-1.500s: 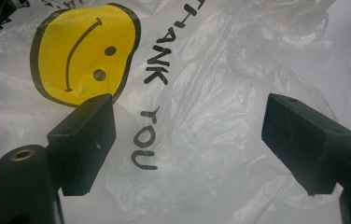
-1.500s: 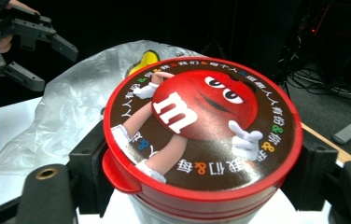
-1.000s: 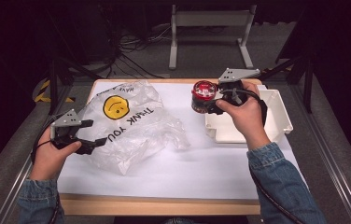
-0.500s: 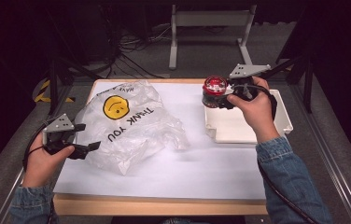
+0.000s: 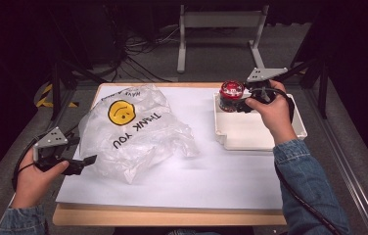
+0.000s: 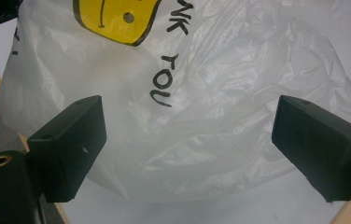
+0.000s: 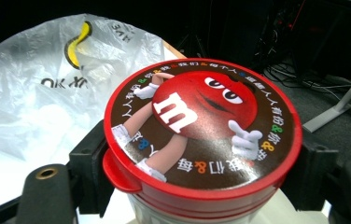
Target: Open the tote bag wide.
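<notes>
A round candy tub with a red lid (image 5: pixel 231 94) (image 7: pixel 201 135) hangs over the far left corner of the white tray (image 5: pixel 250 134). My right gripper (image 5: pixel 243 103) (image 7: pixel 197 163) is shut on it, one jaw on each side under the lid. A crumpled clear plastic bag (image 5: pixel 133 129) (image 6: pixel 201 93) with a yellow smiley and "THANK YOU" lies on the left half of the white table sheet. My left gripper (image 5: pixel 81 164) (image 6: pixel 187 144) stands open at the bag's near left edge, jaws wide apart, nothing between them.
The white sheet (image 5: pixel 211 176) covers the wooden table. Its near edge (image 5: pixel 172 215) shows bare wood. Beyond the table stand a metal frame (image 5: pixel 216 29), cables and dark tripod legs (image 5: pixel 57 83) on the floor.
The right gripper has carried the tub right and away, from beside the tray to over its far left corner. The left gripper has drawn back toward the near left.
</notes>
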A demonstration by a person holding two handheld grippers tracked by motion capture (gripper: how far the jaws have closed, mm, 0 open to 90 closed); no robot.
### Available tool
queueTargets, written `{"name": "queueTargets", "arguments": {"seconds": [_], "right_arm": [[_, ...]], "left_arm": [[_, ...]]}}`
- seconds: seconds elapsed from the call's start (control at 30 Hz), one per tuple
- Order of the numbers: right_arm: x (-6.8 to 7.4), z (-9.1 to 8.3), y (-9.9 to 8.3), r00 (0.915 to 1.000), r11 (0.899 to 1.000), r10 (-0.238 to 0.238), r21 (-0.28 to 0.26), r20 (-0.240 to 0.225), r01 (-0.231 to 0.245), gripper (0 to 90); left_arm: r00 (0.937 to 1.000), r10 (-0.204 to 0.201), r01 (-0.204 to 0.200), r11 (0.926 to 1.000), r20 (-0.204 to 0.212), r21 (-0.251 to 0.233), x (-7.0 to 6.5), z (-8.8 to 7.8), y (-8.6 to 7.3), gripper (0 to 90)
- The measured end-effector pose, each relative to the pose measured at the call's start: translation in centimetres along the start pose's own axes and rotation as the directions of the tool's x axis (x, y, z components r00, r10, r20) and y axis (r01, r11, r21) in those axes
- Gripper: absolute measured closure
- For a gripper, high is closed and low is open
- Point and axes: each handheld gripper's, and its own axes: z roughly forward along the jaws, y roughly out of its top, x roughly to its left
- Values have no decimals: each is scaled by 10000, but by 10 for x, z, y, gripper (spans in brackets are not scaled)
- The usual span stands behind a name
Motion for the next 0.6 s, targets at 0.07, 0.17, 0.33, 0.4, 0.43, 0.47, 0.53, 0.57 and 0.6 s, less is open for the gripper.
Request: {"name": "queueTargets", "arguments": {"seconds": [0.07,0.17,0.33,0.4,0.43,0.47,0.53,0.57,0.6], "right_arm": [[-2,1,-3,10000,10000,33,2,-33,-33,246],[-8,5,-10,10000,10000,51,46,-47,-51,246],[-19,11,-23,9999,9996,146,237,-49,-145,246],[-20,12,-25,9999,9996,158,249,-20,-157,246],[-21,13,-28,9998,9995,176,276,-33,-175,246],[-22,14,-31,9997,9993,237,298,-69,-235,246],[-24,16,-36,9996,9990,282,353,-83,-279,246],[-25,17,-39,9996,9988,278,410,-62,-275,246],[-25,18,-41,9996,9986,277,458,-35,-275,246]], "left_arm": [[10000,-38,38,10000,-65,-5,0,-2,-2,111],[9998,-91,91,10000,-151,27,0,-5,-5,111],[9997,-164,166,9998,-186,110,0,-7,-8,111],[9997,-160,162,9998,-184,111,0,-7,-8,111],[9997,-141,143,9998,-180,101,0,-6,-7,111],[9997,-144,146,9999,-181,80,0,-6,-7,111],[9998,-165,168,9998,-145,142,-1,-5,-7,111],[9998,-113,115,9999,-149,127,0,-5,-7,111],[9998,-94,96,9999,-150,126,0,-5,-7,110]]}}
